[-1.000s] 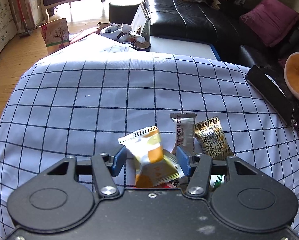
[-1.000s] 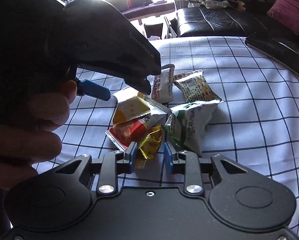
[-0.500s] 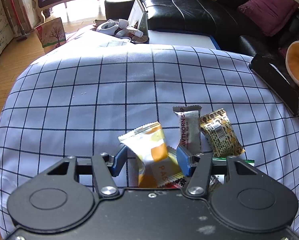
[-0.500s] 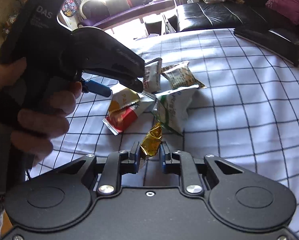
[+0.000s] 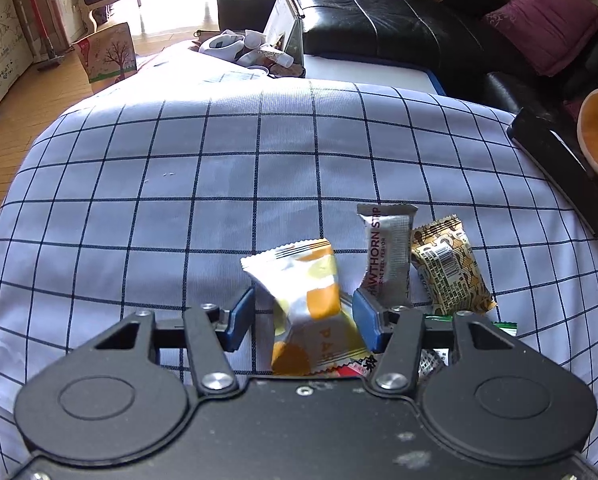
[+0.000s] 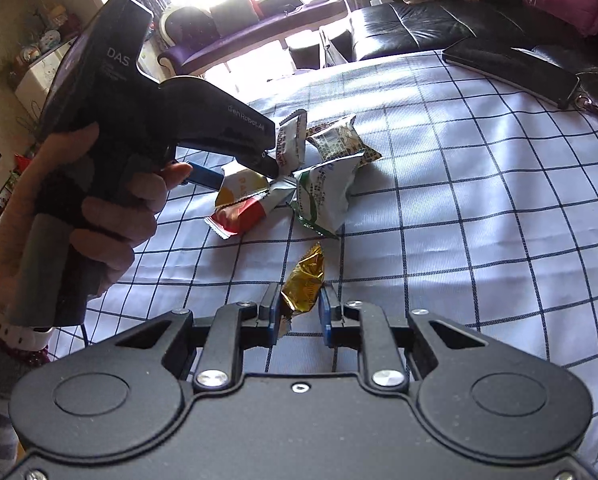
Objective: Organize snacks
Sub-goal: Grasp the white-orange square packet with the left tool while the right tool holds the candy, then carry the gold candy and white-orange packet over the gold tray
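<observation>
Sorting step is in hand here, with both grippers busy at the snack pile on the checked tablecloth (image 5: 203,184).

The right gripper (image 6: 299,312) is clenched on a small gold-foil candy (image 6: 303,280), low centre of the right wrist view. The candy sits a bit apart from the rest of the pile, which lies in the middle of that frame: a green-and-white packet (image 6: 325,196), a red-and-white packet (image 6: 241,216), and others behind.

In the left wrist view, the left gripper (image 5: 303,316) has its jaws straddling a white-and-orange packet (image 5: 307,300) at lower centre. They've just been closing in, but there's a visible gap on the left side, so I'd say it isn't gripped yet. Just right of it stand a grey hawthorn strip (image 5: 387,252) and a brown-patterned packet (image 5: 447,264), touching each other.

My guess for next: right side carries the foil candy to wherever its spot is (I can't see any bin or tray), and left needs to finish squeezing before lifting. That puffy packet looks slippery, so a centred pinch matters.
</observation>
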A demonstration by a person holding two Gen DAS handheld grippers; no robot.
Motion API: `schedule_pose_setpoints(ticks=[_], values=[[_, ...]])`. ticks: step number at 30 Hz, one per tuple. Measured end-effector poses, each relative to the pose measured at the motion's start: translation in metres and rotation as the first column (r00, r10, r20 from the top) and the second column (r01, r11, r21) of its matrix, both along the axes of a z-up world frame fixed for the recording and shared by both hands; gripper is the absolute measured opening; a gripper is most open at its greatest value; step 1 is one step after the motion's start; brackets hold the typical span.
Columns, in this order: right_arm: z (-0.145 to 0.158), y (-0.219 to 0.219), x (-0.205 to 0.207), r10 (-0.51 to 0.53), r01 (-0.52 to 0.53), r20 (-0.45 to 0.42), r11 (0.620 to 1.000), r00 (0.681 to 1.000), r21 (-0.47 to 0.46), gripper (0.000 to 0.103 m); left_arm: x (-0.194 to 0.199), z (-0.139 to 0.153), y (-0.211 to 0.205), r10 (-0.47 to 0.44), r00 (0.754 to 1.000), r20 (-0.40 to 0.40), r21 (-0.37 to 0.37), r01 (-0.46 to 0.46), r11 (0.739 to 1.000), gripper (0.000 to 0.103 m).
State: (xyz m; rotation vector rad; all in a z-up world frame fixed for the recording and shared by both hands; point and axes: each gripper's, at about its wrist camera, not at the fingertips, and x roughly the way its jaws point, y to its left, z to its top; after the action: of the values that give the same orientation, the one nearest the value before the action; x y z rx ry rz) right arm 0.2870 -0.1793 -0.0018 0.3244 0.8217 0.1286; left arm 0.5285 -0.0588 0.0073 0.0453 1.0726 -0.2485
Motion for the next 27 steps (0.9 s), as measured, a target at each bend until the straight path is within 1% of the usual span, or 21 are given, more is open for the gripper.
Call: schedule_pose_setpoints(ticks=[1,3,6,9,13,19,27], values=[[0.001,0.000,-0.002,0.001,-0.001,0.000,1.000,1.000,0.001,0.028,-0.001,0.001,0.000,0.005,1.000,0.005,0.000,-0.005,1.000,0.038],[0.002,0.000,-0.007,0.001,-0.001,0.001,1.000,1.000,0.000,0.028,-0.002,0.003,0.002,0.020,1.000,0.018,0.005,-0.021,1.000,0.035],[0.007,-0.002,-0.015,-0.002,0.002,0.004,1.000,1.000,-0.001,0.028,-0.006,0.006,0.007,0.040,0.999,0.008,-0.008,-0.040,0.999,0.034],[0.012,-0.004,-0.024,-0.004,0.004,0.007,1.000,1.000,0.000,0.028,-0.019,0.012,0.011,0.047,0.999,0.013,0.004,-0.047,0.999,0.034],[0.019,-0.006,-0.038,-0.007,0.007,0.011,1.000,1.000,-0.011,0.028,-0.045,0.022,0.021,0.051,0.999,0.012,0.021,-0.051,0.998,0.034],[0.029,-0.004,-0.062,0.012,-0.012,0.007,1.000,1.000,-0.014,0.028,-0.104,0.042,0.037,0.028,0.999,0.021,0.053,-0.029,0.998,0.034],[0.042,-0.005,-0.099,0.034,-0.034,0.020,0.999,0.999,-0.022,0.028,-0.185,0.061,0.053,-0.027,1.000,0.015,0.030,0.027,0.999,0.034]])
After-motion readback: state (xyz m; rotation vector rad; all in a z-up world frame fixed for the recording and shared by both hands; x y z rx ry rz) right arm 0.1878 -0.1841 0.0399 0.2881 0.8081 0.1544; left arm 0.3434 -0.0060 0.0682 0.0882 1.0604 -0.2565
